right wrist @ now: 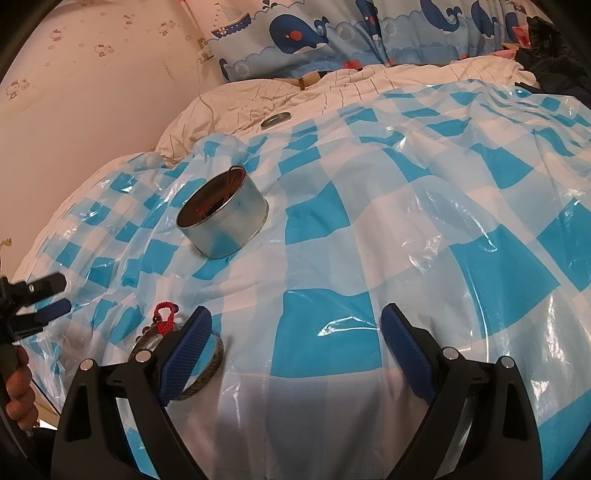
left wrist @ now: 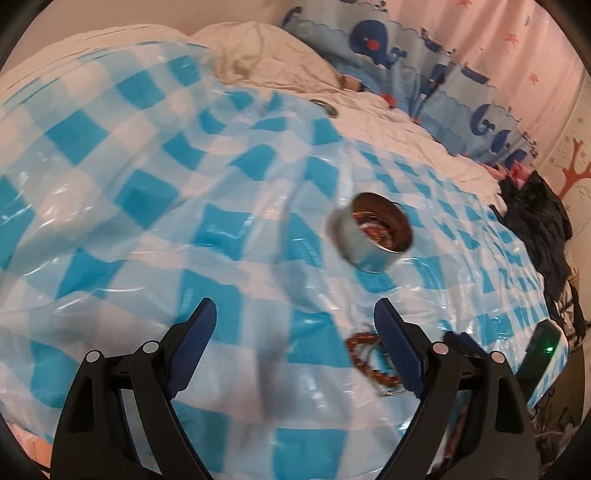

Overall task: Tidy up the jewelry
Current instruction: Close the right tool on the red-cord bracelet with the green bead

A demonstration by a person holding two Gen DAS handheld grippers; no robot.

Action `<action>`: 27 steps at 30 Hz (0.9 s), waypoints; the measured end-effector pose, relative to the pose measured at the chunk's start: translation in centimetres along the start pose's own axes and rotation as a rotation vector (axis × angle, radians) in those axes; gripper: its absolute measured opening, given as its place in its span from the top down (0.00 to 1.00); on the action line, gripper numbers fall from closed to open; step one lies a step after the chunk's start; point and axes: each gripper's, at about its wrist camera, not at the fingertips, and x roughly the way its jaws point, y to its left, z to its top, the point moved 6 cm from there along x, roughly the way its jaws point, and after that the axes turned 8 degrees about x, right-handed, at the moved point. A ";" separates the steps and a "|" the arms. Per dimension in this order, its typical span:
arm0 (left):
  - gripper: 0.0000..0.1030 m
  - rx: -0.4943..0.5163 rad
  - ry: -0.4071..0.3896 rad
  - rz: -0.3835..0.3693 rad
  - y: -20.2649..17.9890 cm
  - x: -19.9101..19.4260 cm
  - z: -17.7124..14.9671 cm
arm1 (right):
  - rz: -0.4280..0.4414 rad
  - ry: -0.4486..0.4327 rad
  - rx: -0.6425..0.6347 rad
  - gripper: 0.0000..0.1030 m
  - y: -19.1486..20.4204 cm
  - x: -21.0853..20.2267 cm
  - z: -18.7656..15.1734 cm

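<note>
Two grippers, both spread wide, nothing between the blue-padded fingers of either. Left gripper (left wrist: 295, 317) above the blue-and-white checked plastic sheet (left wrist: 147, 192), motion-blurred in its own view; brown beaded bracelet (left wrist: 364, 356) on the sheet just beside and partly behind its right finger (left wrist: 397, 350). Right gripper (right wrist: 295, 325) also over the sheet, its left finger (right wrist: 188, 350) in front of a dark mottled bangle (right wrist: 207, 374); red knotted cord charm (right wrist: 165, 317) touching the bangle's far side. Farther out, round open silver metal tin (right wrist: 225, 218) upright on the sheet, well apart from both grippers, with red cord and beads inside. Beyond the sheet's edge, small round metal lid (right wrist: 275, 120) flat on the cream quilted bedcover (right wrist: 332, 88). At the back, blue whale-print pillow (right wrist: 332, 33) against the pink wall (right wrist: 92, 74).
</note>
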 end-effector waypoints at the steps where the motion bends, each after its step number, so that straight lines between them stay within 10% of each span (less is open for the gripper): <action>1: 0.19 -0.004 0.001 0.009 0.6 -0.1 -0.1 | 0.010 0.003 0.001 0.13 0.0 -0.1 0.1; 14: 0.19 0.020 0.010 0.023 0.0 0.0 -0.2 | 0.129 0.117 -0.369 0.14 9.1 2.5 0.6; 16: 0.19 0.022 0.008 0.023 0.1 -0.1 -0.2 | 0.159 0.166 -0.390 0.23 9.9 3.5 0.4; 21: 0.19 0.023 0.007 0.030 -0.2 -0.1 -0.2 | 0.204 0.324 -0.405 0.91 10.6 6.7 -1.1; 27: 0.19 0.041 0.010 0.029 -0.5 -0.1 -0.3 | 0.323 0.267 -0.223 0.92 8.8 4.2 1.4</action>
